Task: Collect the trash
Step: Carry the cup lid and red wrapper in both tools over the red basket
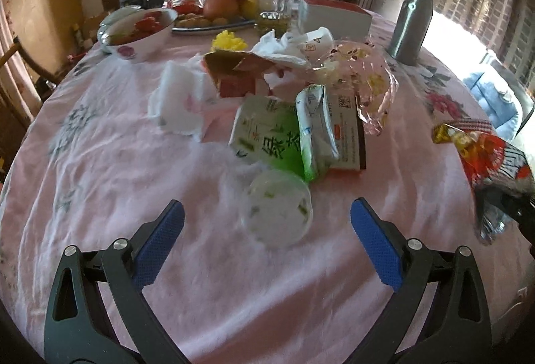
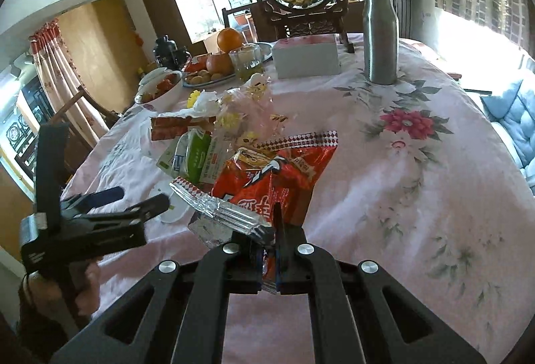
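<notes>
My left gripper is open, its blue pads either side of a clear plastic cup lying on the pink tablecloth, not touching it. Behind the cup lies a heap of trash: a green tea pack, a green-white pouch, crumpled tissues, a red box and a clear cellophane wrapper. My right gripper is shut on a red snack bag and holds it above the table; the bag also shows at the right of the left wrist view.
At the back stand a bowl, a fruit plate with oranges, a glass of tea, a white box and a steel bottle. The left gripper shows in the right wrist view.
</notes>
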Demonstrator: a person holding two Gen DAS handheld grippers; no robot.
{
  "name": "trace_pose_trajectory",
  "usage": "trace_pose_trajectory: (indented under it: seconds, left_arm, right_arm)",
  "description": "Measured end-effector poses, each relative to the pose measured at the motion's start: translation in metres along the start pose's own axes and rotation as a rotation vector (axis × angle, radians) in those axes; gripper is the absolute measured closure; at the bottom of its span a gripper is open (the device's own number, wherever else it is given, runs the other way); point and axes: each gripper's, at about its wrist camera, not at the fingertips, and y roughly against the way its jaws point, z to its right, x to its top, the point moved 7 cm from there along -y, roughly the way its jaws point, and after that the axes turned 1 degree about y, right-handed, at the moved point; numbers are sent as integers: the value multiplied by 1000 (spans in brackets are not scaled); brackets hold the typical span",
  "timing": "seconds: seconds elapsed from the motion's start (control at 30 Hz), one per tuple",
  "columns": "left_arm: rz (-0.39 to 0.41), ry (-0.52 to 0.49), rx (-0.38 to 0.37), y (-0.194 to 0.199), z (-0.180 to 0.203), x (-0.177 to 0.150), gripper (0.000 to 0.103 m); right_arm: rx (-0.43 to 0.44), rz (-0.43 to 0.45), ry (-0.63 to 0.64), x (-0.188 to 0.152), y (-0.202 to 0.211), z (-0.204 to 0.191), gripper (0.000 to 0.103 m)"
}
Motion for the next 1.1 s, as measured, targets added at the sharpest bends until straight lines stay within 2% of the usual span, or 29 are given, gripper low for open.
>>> trace_pose_trajectory:
  seconds: [0.2, 0.27, 0.3, 0.33, 0.47, 0.8, 1.1]
  left_arm:
    - [-31, 6, -10, -16, 0, 0, 20]
    - [-47, 0, -15, -22, 2, -2, 36]
    - [-57, -1, -23, -25, 3, -4, 52]
    - [-67, -3, -23, -27, 3, -5, 52]
    - [-23, -17, -16, -16, 3, -4, 52]
    - [74, 22, -65, 42, -26, -12, 52]
    - [183, 115, 27, 108, -90, -39, 52]
  right_arm:
    - [8, 5, -9, 1, 0, 4, 97]
    - [8, 6, -11, 1, 0, 4, 97]
    - [9, 7, -13, 1, 1, 5, 97]
    - [9, 6, -15, 1, 0, 4, 97]
    - [12, 6, -9, 0, 1, 1, 97]
    - [42, 6, 31, 0, 7, -28, 97]
    - [103, 11, 143, -8, 27, -96, 97]
